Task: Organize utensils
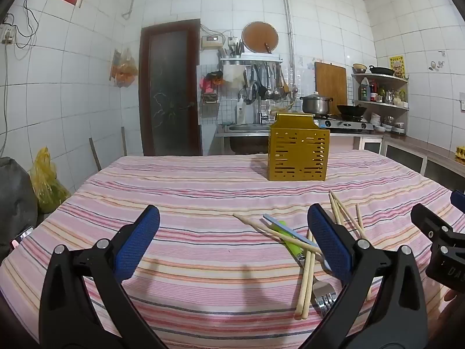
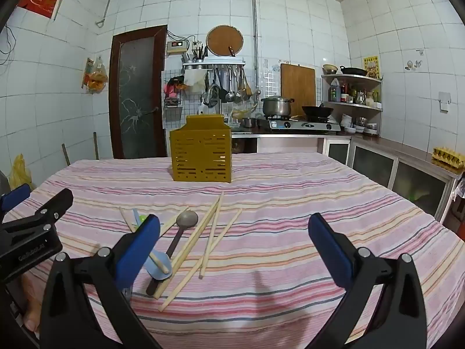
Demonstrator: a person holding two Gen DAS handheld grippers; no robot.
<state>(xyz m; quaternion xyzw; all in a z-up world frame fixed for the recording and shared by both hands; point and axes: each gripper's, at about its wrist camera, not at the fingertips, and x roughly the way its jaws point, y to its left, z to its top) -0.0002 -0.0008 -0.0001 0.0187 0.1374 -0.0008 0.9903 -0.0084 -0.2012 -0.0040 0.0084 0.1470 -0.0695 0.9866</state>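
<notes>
Both hand-held grippers hung just above the near edge of the surface with nothing between their fingers: the left hand-held gripper (image 1: pixel 232 242) had its blue, dimple-textured pads spread wide, and the right hand-held gripper (image 2: pixel 234 247) was spread just as wide. They sat side by side with the scattered utensils between them, which looked like a ready stance before a first pick rather than any grip in progress. The surface (image 2: pixel 290 203) was covered with a soft cloth striped in pink, cream and grey, slightly rumpled, so thin items would probably sink a little into it. Pale, slender wooden chopsticks (image 2: pixel 203 234) lay crossed over one another in a loose heap, pointing in several directions. Among them rested a dark spoon (image 2: pixel 186 221) with a rounded bowl and a long handle, a light-blue plastic piece (image 2: pixel 158 264) with a chopstick lying across it, and, in the left view, a metal fork (image 1: pixel 324 292) with a green handle, its tines toward the camera and partly hidden by the inner finger. Well behind the heap stood a yellow holder (image 1: pixel 298 152), a boxy, upright caddy with slotted walls and a raised back panel; its open top made it the likely destination. Judging by the tangle, the chopsticks on top would need lifting first, and their thin round shafts could roll or slip from the pads.
</notes>
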